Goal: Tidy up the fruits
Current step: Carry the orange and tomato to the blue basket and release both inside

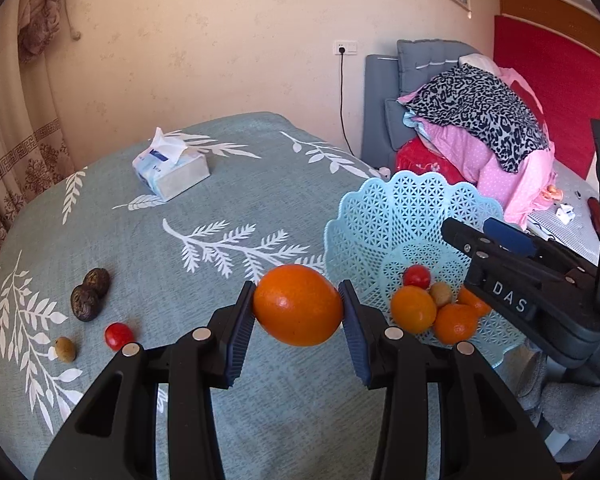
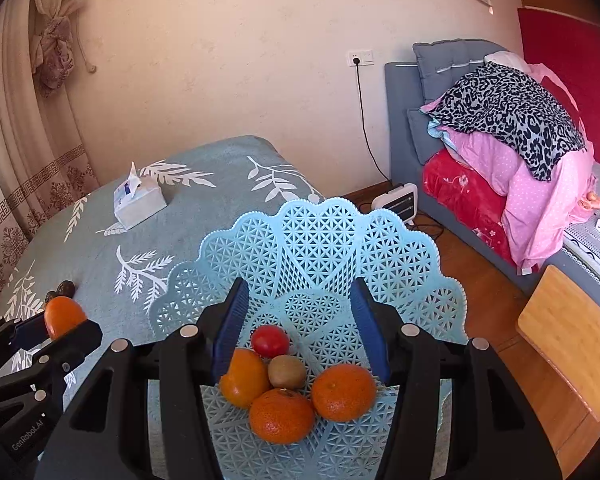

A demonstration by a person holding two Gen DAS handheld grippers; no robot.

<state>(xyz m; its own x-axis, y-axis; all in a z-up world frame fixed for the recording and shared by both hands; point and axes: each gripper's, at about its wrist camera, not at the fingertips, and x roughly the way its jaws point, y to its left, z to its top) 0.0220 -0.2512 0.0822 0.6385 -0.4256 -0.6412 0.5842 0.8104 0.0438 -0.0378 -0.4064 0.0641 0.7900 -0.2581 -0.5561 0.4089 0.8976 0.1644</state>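
Here, going left to right, small fruits (image 1: 118, 336) lie loose on the desk (image 1: 172, 248); the left tongs (image 1: 298, 306) pinch an orange (image 1: 298, 305) aloft, just short of the blue basket (image 1: 384, 216). The right tongs (image 2: 300, 332) hang spread and empty above the basket's fruit. The carry is mid-step, I judge: next, bring the orange over the rim and release it low.

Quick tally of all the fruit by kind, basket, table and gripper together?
Oranges: 4, three in the basket and one in the left gripper
Tomatoes: 2
Kiwis: 2
Dark wrinkled fruits: 2
Total: 10
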